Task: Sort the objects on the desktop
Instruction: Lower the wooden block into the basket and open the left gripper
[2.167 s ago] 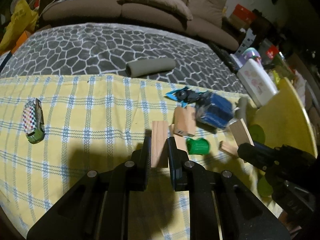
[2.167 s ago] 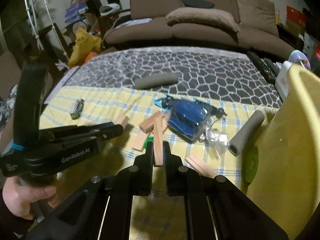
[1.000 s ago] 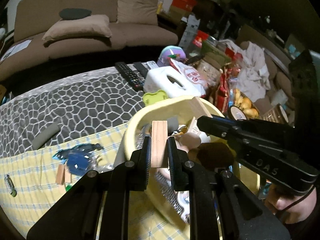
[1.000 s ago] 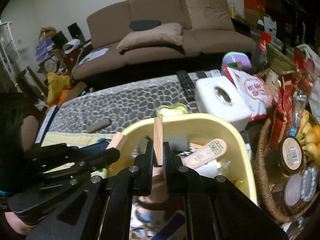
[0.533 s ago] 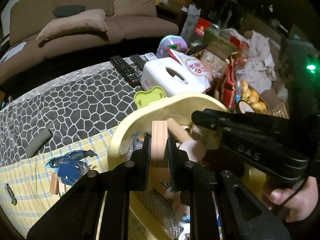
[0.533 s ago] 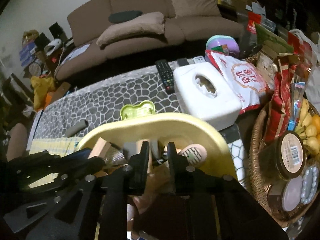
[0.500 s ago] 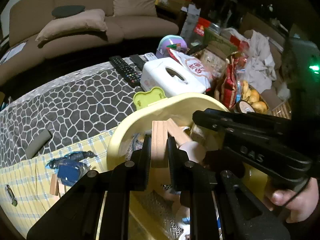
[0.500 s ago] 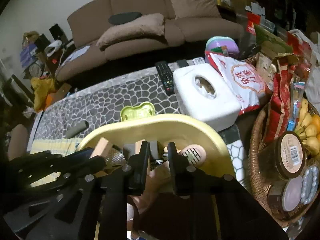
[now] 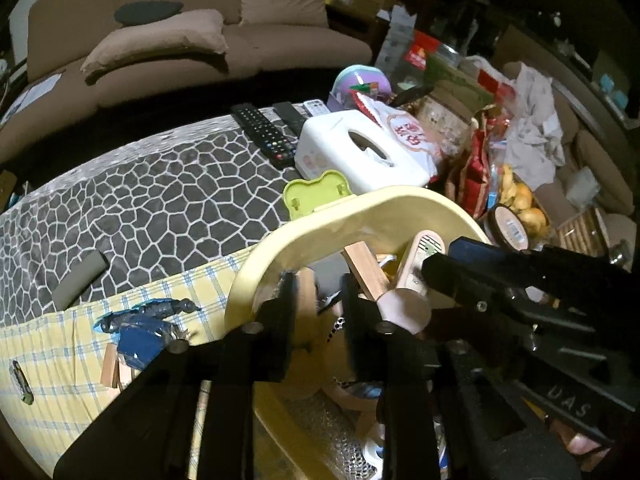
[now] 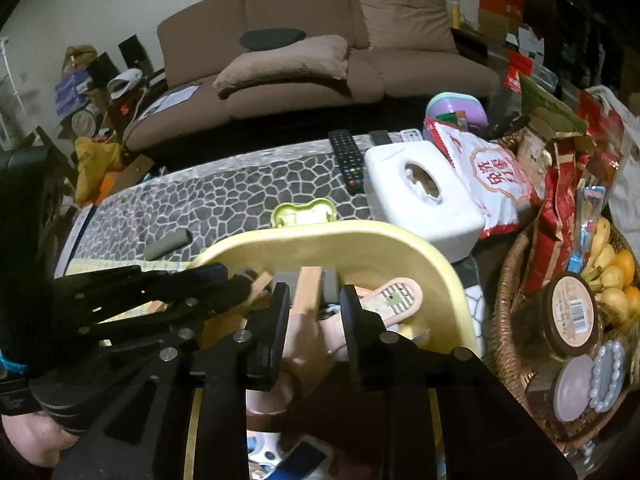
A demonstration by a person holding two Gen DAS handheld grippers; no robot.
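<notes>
Both grippers hang over a pale yellow basin [image 9: 360, 216] [image 10: 328, 240] that holds mixed objects. My left gripper [image 9: 318, 292] is open and empty; a wooden block [image 9: 306, 292] lies in the basin just behind its left finger. My right gripper [image 10: 312, 300] is open; a wooden block [image 10: 306, 290] leans on the basin's far wall between its fingers, untouched. Another block [image 9: 364, 270] and a pink slipper [image 10: 396, 294] also lie inside. More wooden blocks [image 9: 110, 370] and a blue packet [image 9: 140, 340] lie on the yellow checked cloth [image 9: 60, 344].
A white tissue box [image 10: 416, 200], a green bear-shaped lid [image 9: 316, 192], remotes [image 9: 264, 132] and snack bags [image 10: 492, 180] stand behind the basin. A wicker basket [image 10: 516, 320] with jars and fruit is at the right. A grey foam tube [image 9: 80, 280] lies on the patterned mat.
Both grippers have opened over the basin and let go of their wooden blocks, which now rest inside it. The left gripper opened last, within the final half second.
</notes>
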